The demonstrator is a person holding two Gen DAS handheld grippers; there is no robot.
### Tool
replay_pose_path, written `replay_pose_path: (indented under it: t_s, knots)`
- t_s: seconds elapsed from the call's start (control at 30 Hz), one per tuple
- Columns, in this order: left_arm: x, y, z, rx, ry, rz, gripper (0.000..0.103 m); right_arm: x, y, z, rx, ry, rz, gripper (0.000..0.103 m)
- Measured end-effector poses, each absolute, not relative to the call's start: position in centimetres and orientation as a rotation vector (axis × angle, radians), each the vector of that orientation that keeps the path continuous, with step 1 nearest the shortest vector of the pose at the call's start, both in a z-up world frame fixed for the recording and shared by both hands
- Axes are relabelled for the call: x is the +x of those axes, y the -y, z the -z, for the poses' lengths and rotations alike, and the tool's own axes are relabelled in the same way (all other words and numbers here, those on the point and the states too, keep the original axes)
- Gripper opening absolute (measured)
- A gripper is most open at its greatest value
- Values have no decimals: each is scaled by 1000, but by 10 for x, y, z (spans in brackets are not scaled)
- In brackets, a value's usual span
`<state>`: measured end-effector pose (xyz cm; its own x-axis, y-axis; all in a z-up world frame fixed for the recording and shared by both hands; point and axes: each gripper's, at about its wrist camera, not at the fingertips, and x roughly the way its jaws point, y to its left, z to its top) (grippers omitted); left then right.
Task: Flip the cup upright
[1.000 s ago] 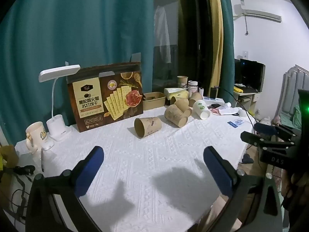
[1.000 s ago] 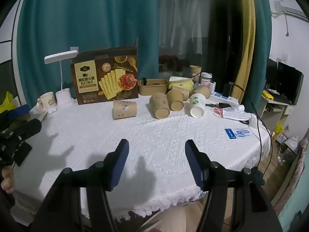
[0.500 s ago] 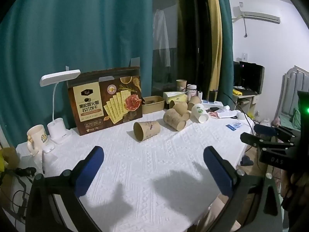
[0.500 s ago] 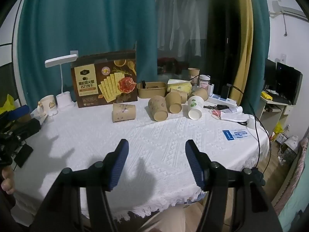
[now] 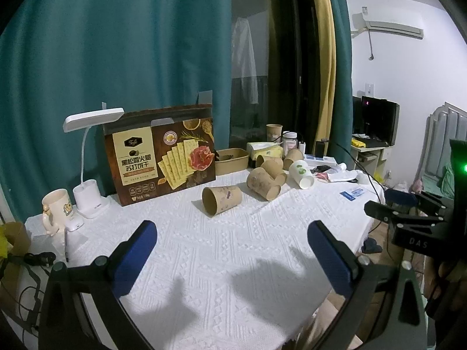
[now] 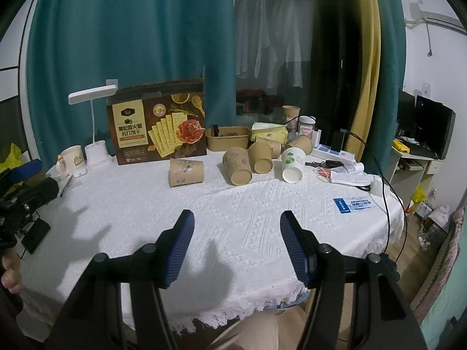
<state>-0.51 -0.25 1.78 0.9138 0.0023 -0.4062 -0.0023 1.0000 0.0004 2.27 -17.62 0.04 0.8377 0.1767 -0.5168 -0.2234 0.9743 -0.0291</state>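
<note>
Kraft cup (image 6: 186, 172): brown paper, floral print, lying sideways on desk (image 6: 221, 221), far centre.
Left tongs (image 5: 232, 246): released, empty.
Right tongs (image 6: 237, 243): gap visible, empty.

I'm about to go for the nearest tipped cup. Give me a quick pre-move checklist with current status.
1. Floral cup lying on its side, mouth toward the lamp side: ok.
2. Left gripper open and empty: ok.
3. Right gripper open and empty: ok.
4. Tablecloth bare between the grippers and the floral cup: ok.
5. Floral cup apart from the neighbouring cups: ok.
6. Floral cup between a gripper's fingers: not ok, both grippers are short of it.
</note>
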Motion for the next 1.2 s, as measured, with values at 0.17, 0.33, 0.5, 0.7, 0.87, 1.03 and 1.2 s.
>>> replay_pose_path:
  t_s: [0.17,0.33,0.5,0.7,0.87,1.03,1.2]
  knots:
    - [-5,2,-18,1,-418,0,103,21,176,1,-88,-536,-213,59]
    - [-6,3,-16,-2,-415,-3,103,21,175,1,-88,-535,-210,59]
    - [-7,3,-16,-1,-414,-2,103,21,176,1,-89,-535,-210,59]
    - [-9,3,-20,-3,-414,1,103,20,176,1,-86,-534,-211,59]
    - [-10,3,-20,-4,-412,0,103,20,177,-1,-90,-532,-211,59]
    - [-10,3,-22,-4,-408,3,103,20,177,0,-89,-532,-211,59]
    - [-10,6,-30,-5,-403,3,103,19,178,-4,-89,-532,-211,59]
